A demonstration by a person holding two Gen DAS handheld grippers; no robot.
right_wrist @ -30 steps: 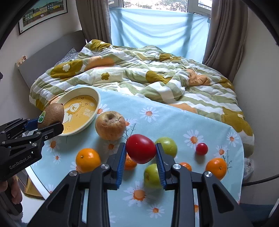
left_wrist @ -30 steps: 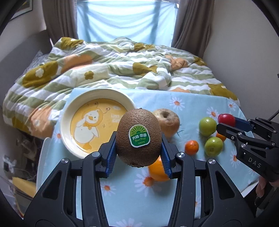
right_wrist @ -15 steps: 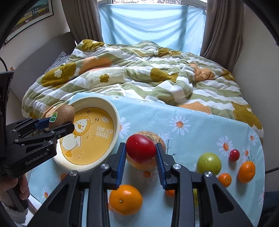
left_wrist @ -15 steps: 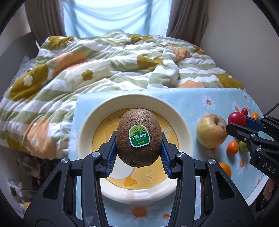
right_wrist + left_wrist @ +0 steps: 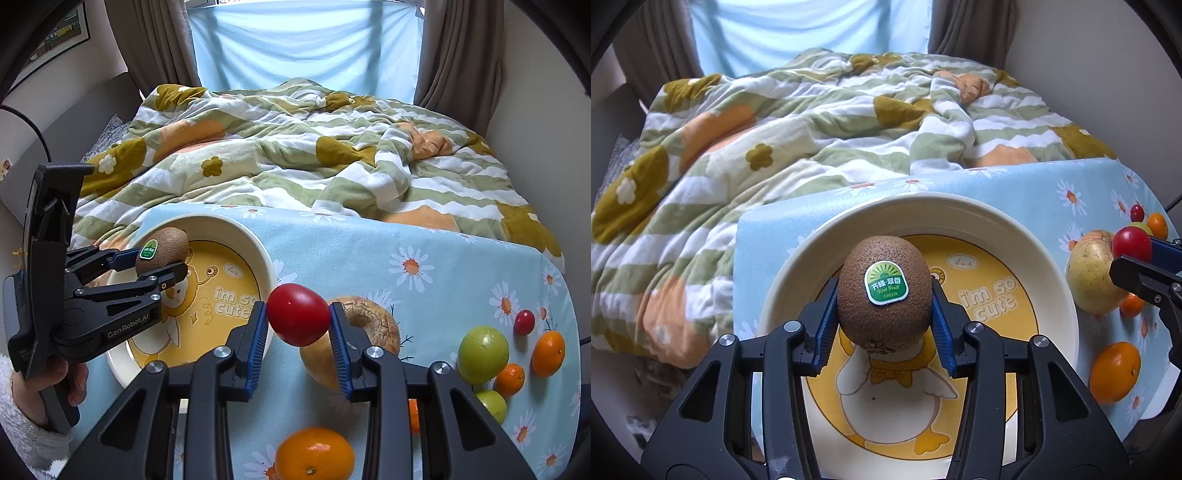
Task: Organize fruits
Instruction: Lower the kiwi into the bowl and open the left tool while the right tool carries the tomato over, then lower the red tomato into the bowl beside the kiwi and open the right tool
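Observation:
My left gripper (image 5: 884,314) is shut on a brown kiwi (image 5: 884,291) with a green sticker and holds it low over the cream plate (image 5: 1052,266) with a yellow duck picture. In the right wrist view the kiwi (image 5: 162,249) hangs over the plate (image 5: 255,240). My right gripper (image 5: 297,325) is shut on a red tomato (image 5: 298,314), held above the table just right of the plate. A brownish apple (image 5: 373,321) lies behind the tomato.
On the blue daisy tablecloth (image 5: 424,236) lie an orange (image 5: 314,452), a green fruit (image 5: 482,349), small oranges (image 5: 548,352) and a small red fruit (image 5: 524,321). A striped quilt (image 5: 295,147) on a bed lies beyond the table.
My left gripper has moved forward and down over the plate with the kiwi. My right gripper has moved left toward the plate with the tomato.

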